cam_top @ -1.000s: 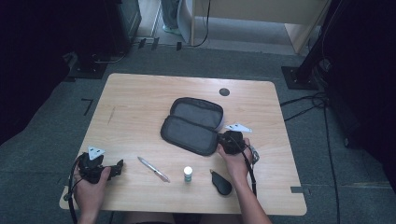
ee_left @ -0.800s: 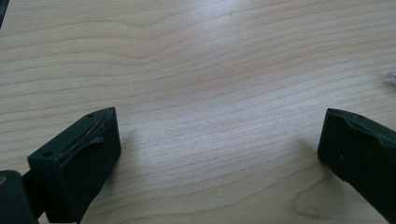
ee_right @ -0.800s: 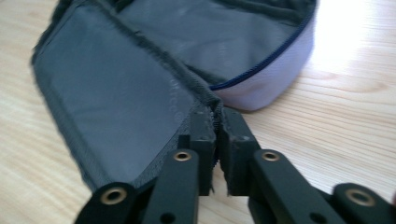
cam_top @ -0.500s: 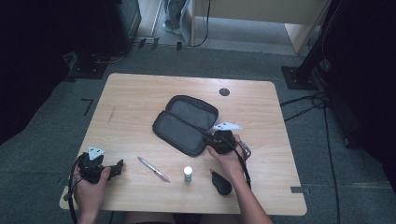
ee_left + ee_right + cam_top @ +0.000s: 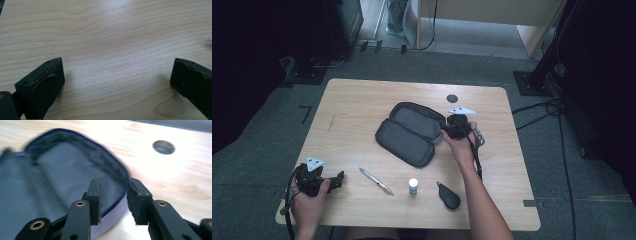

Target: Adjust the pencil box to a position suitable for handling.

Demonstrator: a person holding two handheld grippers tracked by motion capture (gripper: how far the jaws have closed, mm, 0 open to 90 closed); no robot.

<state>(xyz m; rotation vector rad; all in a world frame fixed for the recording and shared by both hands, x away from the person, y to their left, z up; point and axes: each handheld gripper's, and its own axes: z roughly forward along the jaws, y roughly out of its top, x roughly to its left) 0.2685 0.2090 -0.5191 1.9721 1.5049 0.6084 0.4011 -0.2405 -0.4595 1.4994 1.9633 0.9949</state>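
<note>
An open black pencil case [image 5: 412, 132] lies flat in the middle of the wooden table [image 5: 357, 107]. My right gripper [image 5: 444, 128] is at the case's right end. In the right gripper view its jaws [image 5: 114, 187] have just been opening and stand slightly apart, astride the blue-edged rim of the case [image 5: 62, 170], with the pads off it. My left gripper [image 5: 339, 179] rests near the front left corner. In the left gripper view it [image 5: 117, 72] is wide open over bare wood.
Along the front of the table lie a silver pen [image 5: 375, 181], a small white-capped bottle [image 5: 413, 186] and a black teardrop-shaped object [image 5: 448, 196]. A round cable hole [image 5: 452, 98] sits behind the case. Dark floor and stands surround the table.
The right gripper has let go of the case's rim, opened a little and moved toward the far side of the table. The case has shifted slightly. The left gripper has stayed put.
</note>
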